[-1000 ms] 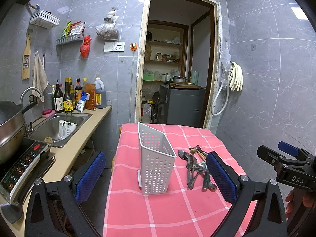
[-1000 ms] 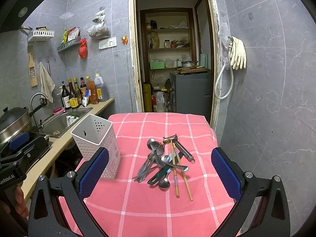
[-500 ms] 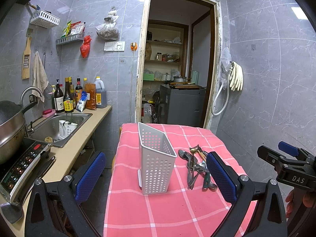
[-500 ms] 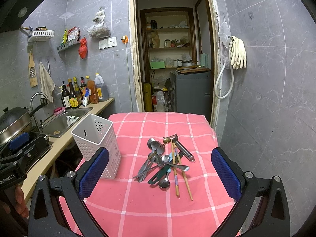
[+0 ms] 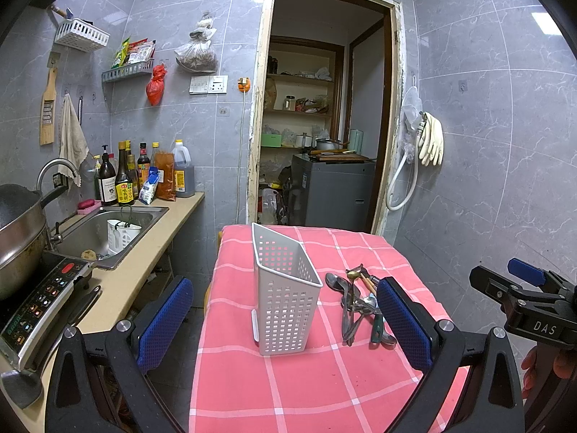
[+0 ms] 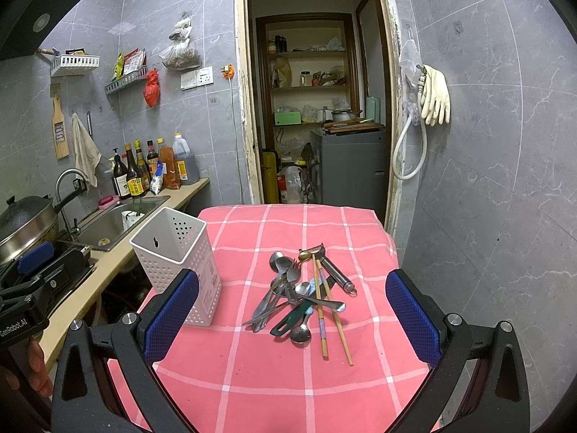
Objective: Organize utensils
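A white perforated utensil holder stands upright and empty on the pink checked tablecloth; it also shows in the right wrist view. A pile of spoons, forks, a peeler and chopsticks lies to its right, also seen in the left wrist view. My left gripper is open and empty, held back from the holder. My right gripper is open and empty, held back from the utensil pile.
A counter with a sink, bottles, a wok and an induction cooker runs along the left. An open doorway lies behind the table. The tiled wall stands close on the right.
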`<move>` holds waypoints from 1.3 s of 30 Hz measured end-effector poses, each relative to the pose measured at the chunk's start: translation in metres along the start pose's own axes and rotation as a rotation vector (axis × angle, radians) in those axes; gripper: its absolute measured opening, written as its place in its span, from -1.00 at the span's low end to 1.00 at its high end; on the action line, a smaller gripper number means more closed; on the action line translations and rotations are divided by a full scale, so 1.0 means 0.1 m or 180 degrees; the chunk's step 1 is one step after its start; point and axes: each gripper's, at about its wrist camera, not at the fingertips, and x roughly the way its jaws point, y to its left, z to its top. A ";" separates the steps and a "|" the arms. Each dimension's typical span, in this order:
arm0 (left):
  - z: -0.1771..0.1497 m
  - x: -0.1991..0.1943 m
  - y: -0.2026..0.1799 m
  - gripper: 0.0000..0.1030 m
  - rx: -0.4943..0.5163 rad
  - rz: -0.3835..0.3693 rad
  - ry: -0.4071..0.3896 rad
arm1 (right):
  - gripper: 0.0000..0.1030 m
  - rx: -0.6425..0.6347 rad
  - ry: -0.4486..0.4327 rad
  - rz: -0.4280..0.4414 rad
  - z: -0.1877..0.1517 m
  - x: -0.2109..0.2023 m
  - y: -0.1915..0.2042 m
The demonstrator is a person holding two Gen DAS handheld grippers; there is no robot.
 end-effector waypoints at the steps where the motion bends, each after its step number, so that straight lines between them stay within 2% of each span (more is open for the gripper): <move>1: 0.00 0.00 0.00 0.99 0.0000 -0.0001 0.0002 | 0.98 0.0000 0.0001 0.0002 0.00 0.00 0.00; 36: 0.00 0.00 0.00 0.99 0.0003 -0.0001 0.0010 | 0.98 -0.0017 0.0011 -0.0010 -0.01 0.02 -0.01; 39: 0.02 0.04 0.00 0.99 0.0017 -0.0087 0.0095 | 0.98 -0.0026 0.0025 0.0055 0.01 0.03 -0.02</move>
